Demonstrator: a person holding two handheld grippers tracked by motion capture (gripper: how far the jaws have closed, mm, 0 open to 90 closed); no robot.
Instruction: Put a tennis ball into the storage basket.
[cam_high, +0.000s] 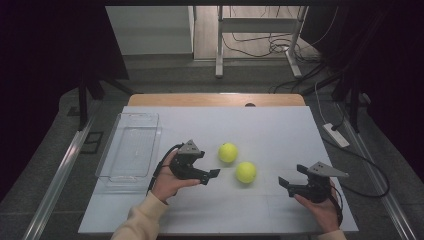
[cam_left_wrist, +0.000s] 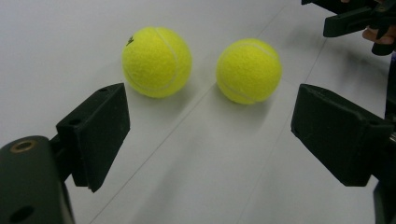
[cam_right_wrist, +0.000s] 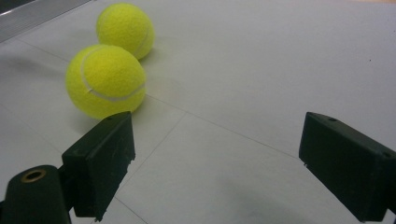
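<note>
A: Entry. My left gripper (cam_left_wrist: 210, 135) has its jaws spread wide with nothing between them. It is aimed at the two tennis balls, which lie ahead of the pads on the white table (cam_high: 280, 130), not yet inside the gap.

B: And the right?

A: My right gripper (cam_right_wrist: 217, 158) is likewise released and empty. The nearer ball (cam_right_wrist: 105, 80) sits just beyond its left pad; the farther ball (cam_right_wrist: 125, 30) lies behind that one, close by, though I cannot tell whether they touch.

B: Why hold them so?

A: My judgement: both sets of jaws are pre-opened wider than a ball so either can slide around one. In the high view the balls lie mid-table between my hands.

B: Surroundings?

A: A clear plastic tray (cam_high: 131, 145) sits at the left edge, empty, probably the destination. Nothing blocks the reach, but the balls can roll if nudged by a pad.
</note>
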